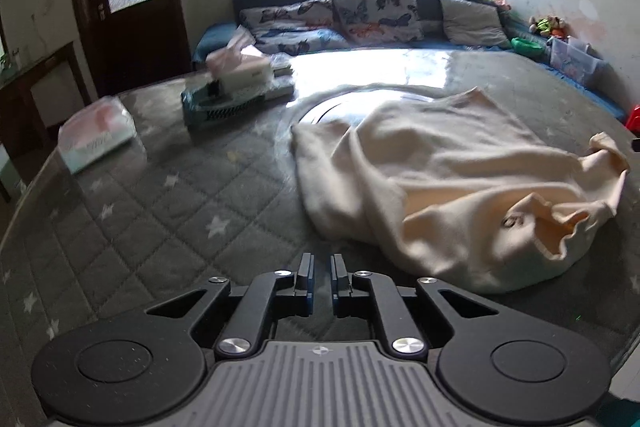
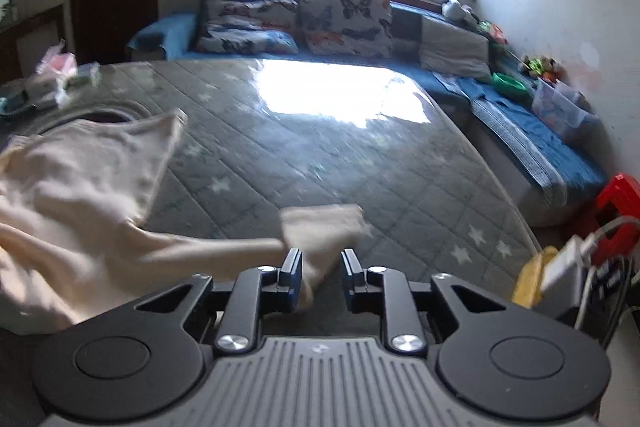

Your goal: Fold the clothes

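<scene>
A cream garment (image 1: 452, 183) lies crumpled on the grey star-quilted table cover (image 1: 160, 203), right of a tissue box (image 1: 240, 67). The left gripper (image 1: 322, 277) hovers over bare cover, its jaws narrowly parted with nothing between them. The right gripper (image 2: 321, 273) stands slightly wider, a corner of the garment's sleeve (image 2: 320, 227) lying loose between its fingers.

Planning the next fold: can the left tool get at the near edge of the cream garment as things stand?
Probably yes. The left tool hovers with nothing between its narrowly parted jaws, and only bare quilted table cover lies between it and the cream garment. The tissue packs sit far off.
</scene>
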The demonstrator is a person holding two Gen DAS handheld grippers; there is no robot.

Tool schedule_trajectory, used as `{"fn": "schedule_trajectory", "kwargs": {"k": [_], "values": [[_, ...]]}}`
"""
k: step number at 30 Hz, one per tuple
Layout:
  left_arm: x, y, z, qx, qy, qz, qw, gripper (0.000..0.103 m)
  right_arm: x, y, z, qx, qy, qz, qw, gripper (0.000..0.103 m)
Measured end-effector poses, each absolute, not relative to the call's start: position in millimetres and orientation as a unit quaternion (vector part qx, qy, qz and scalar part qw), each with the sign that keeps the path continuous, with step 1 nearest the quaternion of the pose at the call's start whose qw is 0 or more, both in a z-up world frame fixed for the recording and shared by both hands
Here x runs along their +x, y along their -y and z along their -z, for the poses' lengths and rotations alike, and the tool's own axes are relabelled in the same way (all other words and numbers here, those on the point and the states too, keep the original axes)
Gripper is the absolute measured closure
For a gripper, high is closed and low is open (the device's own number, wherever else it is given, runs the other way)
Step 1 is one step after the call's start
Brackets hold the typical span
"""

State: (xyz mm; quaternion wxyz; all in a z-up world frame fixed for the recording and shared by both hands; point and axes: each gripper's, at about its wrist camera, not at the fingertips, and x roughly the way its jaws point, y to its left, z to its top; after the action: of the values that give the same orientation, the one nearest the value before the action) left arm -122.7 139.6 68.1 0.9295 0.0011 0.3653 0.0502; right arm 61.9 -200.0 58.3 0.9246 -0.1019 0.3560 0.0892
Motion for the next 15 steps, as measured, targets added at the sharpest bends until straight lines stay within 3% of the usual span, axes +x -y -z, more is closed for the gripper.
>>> {"fn": "schedule_trajectory", "kwargs": {"k": [2, 5, 7, 9, 15], "values": [[-115.5, -132.7, -71.7, 0.002, -0.358, -0.043, 0.933, 0.081, 63.3, 185.9, -59.0, -0.104, -0.354, -0.119, 0.922, 0.067], [-101.5, -121.3, -75.0, 0.006, -0.349, -0.038, 0.936, 0.064, 65.3, 159.0, -51.7, -0.11, -0.364, -0.161, 0.911, 0.067], [-90.5, -113.9, -75.2, 0.018, -0.344, -0.038, 0.938, 0.063, 66.7, 141.2, -45.1, -0.113, -0.37, -0.184, 0.904, 0.064], [-78.5, -108.8, -74.6, 0.026, -0.342, -0.038, 0.939, 0.055, 67.7, 125.2, -38.1, -0.115, -0.375, -0.203, 0.897, 0.062], [-33.0, -107.1, -65.8, 0.034, -0.354, -0.041, 0.934, 0.054, 72.3, 102.7, -21.7, -0.112, -0.39, -0.225, 0.886, 0.06]]}}
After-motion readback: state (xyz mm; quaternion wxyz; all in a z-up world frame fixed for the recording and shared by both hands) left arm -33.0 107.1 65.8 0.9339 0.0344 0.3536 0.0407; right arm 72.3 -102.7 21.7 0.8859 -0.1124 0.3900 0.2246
